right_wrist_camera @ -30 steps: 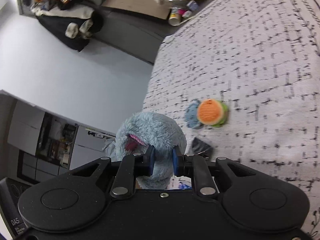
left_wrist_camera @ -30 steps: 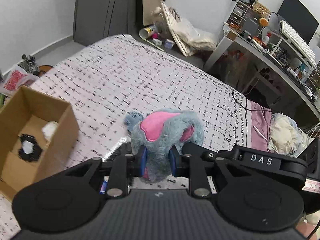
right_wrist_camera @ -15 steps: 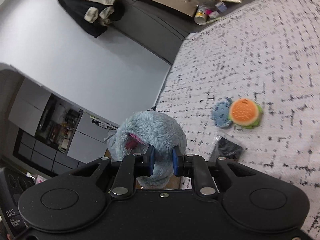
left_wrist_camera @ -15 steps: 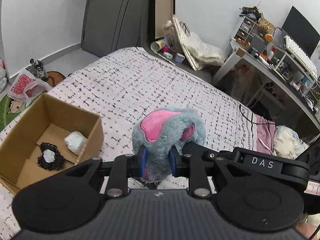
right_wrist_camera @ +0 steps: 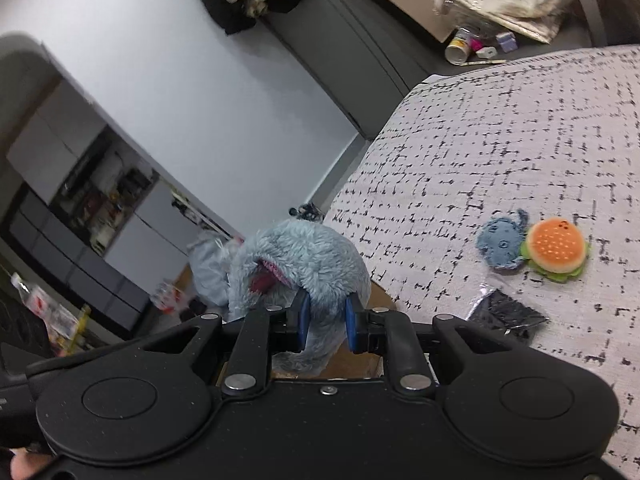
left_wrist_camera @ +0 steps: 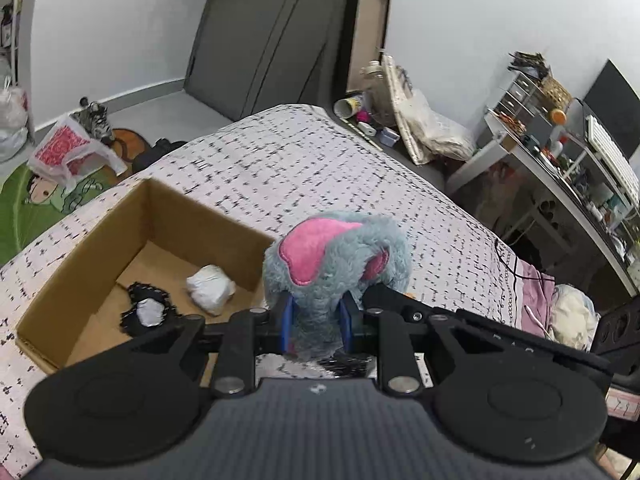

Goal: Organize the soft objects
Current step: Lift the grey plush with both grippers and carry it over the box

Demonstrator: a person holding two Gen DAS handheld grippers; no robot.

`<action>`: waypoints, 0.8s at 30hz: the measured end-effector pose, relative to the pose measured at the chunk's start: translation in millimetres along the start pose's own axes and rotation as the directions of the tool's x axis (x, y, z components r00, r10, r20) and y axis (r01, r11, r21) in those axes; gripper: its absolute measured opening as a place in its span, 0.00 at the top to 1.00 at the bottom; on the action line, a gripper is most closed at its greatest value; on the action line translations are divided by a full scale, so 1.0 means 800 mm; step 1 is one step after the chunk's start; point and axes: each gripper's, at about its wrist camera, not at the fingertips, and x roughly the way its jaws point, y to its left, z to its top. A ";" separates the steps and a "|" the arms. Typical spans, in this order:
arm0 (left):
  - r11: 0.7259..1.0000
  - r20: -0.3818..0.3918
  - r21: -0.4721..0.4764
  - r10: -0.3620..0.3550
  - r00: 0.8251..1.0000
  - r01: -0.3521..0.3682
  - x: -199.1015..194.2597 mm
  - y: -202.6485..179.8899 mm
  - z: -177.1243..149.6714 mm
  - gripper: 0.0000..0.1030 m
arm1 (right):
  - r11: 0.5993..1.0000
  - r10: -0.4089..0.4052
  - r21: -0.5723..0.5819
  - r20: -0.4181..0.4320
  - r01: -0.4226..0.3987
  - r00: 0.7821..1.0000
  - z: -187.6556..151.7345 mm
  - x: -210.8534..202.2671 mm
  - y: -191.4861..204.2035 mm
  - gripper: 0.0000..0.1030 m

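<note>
Both tongs, left [left_wrist_camera: 316, 320] and right [right_wrist_camera: 325, 322], stay clenched on the grey plush elephant [left_wrist_camera: 336, 256]. The cardboard box [left_wrist_camera: 80, 280] now fills the left view's lower left, nearer than before, so the drop looks close.

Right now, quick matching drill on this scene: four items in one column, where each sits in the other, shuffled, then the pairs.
Items:
1. grey plush elephant
2. white wad
3. burger plush
4. black packet

Places:
A. inside the cardboard box
B. on the bedspread, touching a small blue plush
C. clamped by the left gripper and the right gripper
D. on the bedspread, nearer the camera than the burger

Pairs: 1-C, 2-A, 3-B, 4-D
</note>
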 end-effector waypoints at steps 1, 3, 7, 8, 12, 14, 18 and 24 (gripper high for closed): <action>1.000 -0.002 -0.011 -0.004 1.000 0.004 0.000 0.008 0.000 0.78 | 1.000 -0.004 -0.017 -0.002 0.004 1.000 -0.002 0.004 0.005 0.82; 0.999 -0.006 -0.030 -0.014 1.000 0.014 0.000 0.022 0.002 0.78 | 0.999 -0.011 -0.033 -0.010 0.010 1.000 -0.005 0.012 0.015 0.82; 0.998 -0.010 -0.056 -0.023 1.000 0.022 -0.001 0.049 0.008 0.78 | 0.998 -0.022 -0.062 -0.024 0.020 0.999 -0.008 0.028 0.035 0.82; 0.998 -0.009 -0.057 -0.023 1.000 0.022 -0.001 0.054 0.010 0.78 | 0.998 -0.021 -0.065 -0.027 0.019 0.999 -0.009 0.032 0.039 0.82; 0.996 -0.017 -0.080 -0.028 0.999 0.026 0.000 0.080 0.015 0.78 | 0.997 -0.018 -0.079 -0.043 0.015 0.999 -0.014 0.049 0.051 0.82; 0.995 -0.025 -0.093 -0.030 0.999 0.028 0.002 0.092 0.017 0.78 | 0.996 -0.025 -0.091 -0.060 0.020 0.998 -0.017 0.059 0.056 0.82; 0.992 -0.038 -0.120 -0.035 0.999 0.030 0.007 0.116 0.017 0.78 | 0.993 -0.039 -0.117 -0.080 0.030 0.996 -0.025 0.075 0.067 0.82; 0.990 -0.051 -0.139 -0.037 0.998 0.030 0.021 0.139 0.023 0.79 | 0.992 -0.046 -0.125 -0.107 0.033 0.993 -0.028 0.090 0.074 0.69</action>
